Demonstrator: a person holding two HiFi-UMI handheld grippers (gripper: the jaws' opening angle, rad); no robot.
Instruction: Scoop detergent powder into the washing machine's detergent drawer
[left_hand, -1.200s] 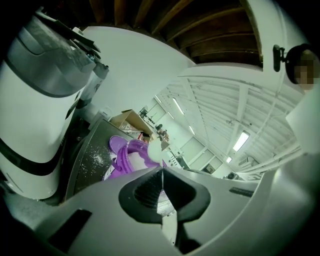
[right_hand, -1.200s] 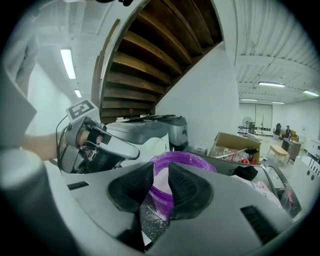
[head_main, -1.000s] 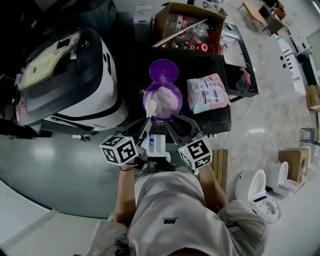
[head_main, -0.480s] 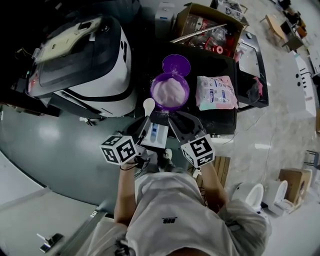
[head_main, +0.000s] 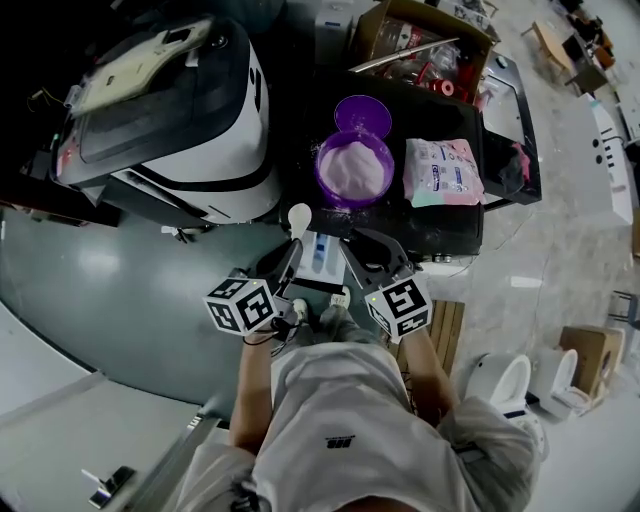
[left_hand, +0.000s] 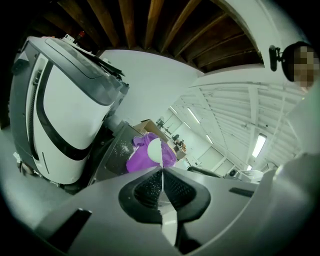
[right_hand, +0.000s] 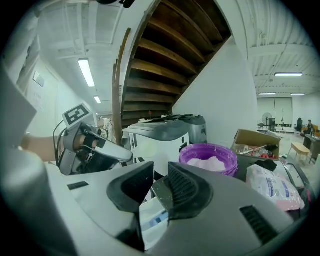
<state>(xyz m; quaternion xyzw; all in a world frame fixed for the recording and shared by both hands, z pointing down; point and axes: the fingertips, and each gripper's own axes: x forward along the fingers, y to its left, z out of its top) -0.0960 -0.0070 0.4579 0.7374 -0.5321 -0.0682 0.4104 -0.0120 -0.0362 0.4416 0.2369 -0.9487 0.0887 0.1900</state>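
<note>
A purple tub (head_main: 353, 168) of white detergent powder stands open on the black table (head_main: 470, 225), its lid (head_main: 358, 115) behind it. My left gripper (head_main: 289, 258) is shut on the thin handle of a white spoon (head_main: 298, 214), whose bowl sits short of the tub. In the left gripper view the spoon (left_hand: 154, 150) rises from the left gripper (left_hand: 162, 176). My right gripper (head_main: 352, 247) is shut on the edge of a white detergent drawer (head_main: 321, 256) held below the spoon. In the right gripper view the drawer (right_hand: 152, 218) shows under the right gripper (right_hand: 161, 186). Whether the spoon carries powder I cannot tell.
The white and black washing machine (head_main: 170, 120) stands left of the table. A pink detergent bag (head_main: 443, 170) lies right of the tub. A cardboard box (head_main: 420, 45) of bottles sits behind. Small white appliances (head_main: 520, 385) stand on the floor at the right.
Both grippers have drawn back from the tub toward the person. The spoon, at the tub's rim before, is now off it, above the drawer.
</note>
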